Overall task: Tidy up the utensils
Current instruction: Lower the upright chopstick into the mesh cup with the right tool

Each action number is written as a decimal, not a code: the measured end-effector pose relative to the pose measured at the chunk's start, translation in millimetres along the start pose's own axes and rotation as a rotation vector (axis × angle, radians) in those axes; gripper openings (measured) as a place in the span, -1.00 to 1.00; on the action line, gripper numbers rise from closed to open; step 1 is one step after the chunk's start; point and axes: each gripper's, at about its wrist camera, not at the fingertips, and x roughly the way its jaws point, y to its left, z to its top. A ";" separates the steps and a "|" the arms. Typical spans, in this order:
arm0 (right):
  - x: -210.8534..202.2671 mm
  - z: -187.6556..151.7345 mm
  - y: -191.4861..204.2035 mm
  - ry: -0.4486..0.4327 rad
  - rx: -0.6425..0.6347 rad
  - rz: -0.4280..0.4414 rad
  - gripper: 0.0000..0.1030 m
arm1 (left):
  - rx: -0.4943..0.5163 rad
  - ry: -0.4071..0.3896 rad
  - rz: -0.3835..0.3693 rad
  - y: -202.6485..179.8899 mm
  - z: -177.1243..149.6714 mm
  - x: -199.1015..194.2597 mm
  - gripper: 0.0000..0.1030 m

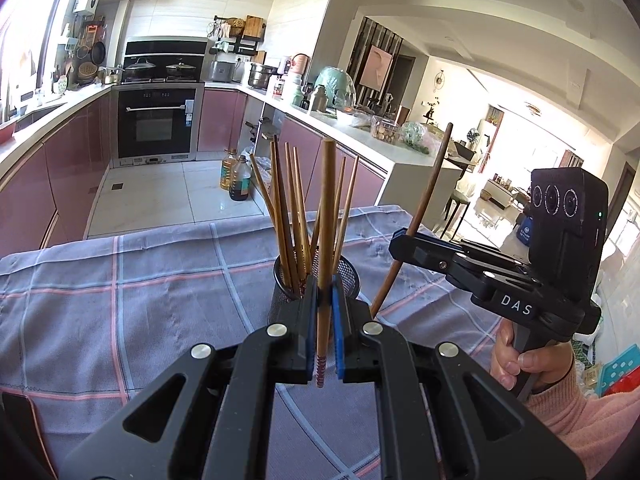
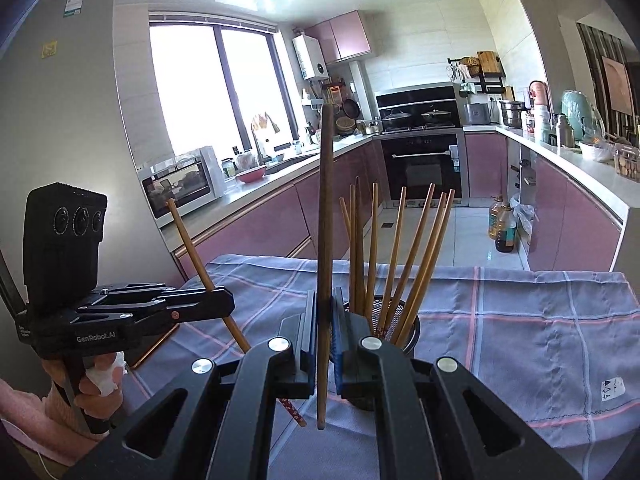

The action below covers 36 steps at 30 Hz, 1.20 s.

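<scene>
A black mesh holder [image 1: 349, 276] stands on the checked tablecloth [image 1: 120, 300] with several brown chopsticks [image 1: 294, 216] upright in it. My left gripper [image 1: 325, 284] is shut on a light brown chopstick [image 1: 327, 208] with a red patterned end, held upright just in front of the holder. To the right of the holder, my right gripper [image 1: 400, 240] is shut on a darker chopstick [image 1: 426, 204]. In the right wrist view my right gripper [image 2: 326, 312] clamps that dark chopstick [image 2: 326, 200] left of the holder [image 2: 416, 328], and my left gripper [image 2: 226, 302] holds its tilted chopstick [image 2: 192, 248].
The tablecloth [image 2: 520, 320] covers a table whose far edge drops to a tiled kitchen floor. Two oil bottles [image 1: 236, 176] stand on the floor by pink cabinets. A person's hand in a pink sleeve [image 1: 580, 400] grips the right handle.
</scene>
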 end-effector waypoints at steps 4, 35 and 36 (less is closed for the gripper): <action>-0.4 2.7 0.7 -0.006 -0.005 -0.003 -0.89 | 0.006 -0.007 0.000 -1.5 2.5 -2.7 -0.85; -4.3 20.4 2.8 -0.047 -0.036 -0.004 -0.89 | 0.068 -0.043 0.022 -18.5 20.6 -8.7 -0.85; -4.2 20.5 2.8 -0.047 -0.036 -0.004 -0.89 | 0.070 -0.044 0.022 -18.9 21.1 -9.1 -0.85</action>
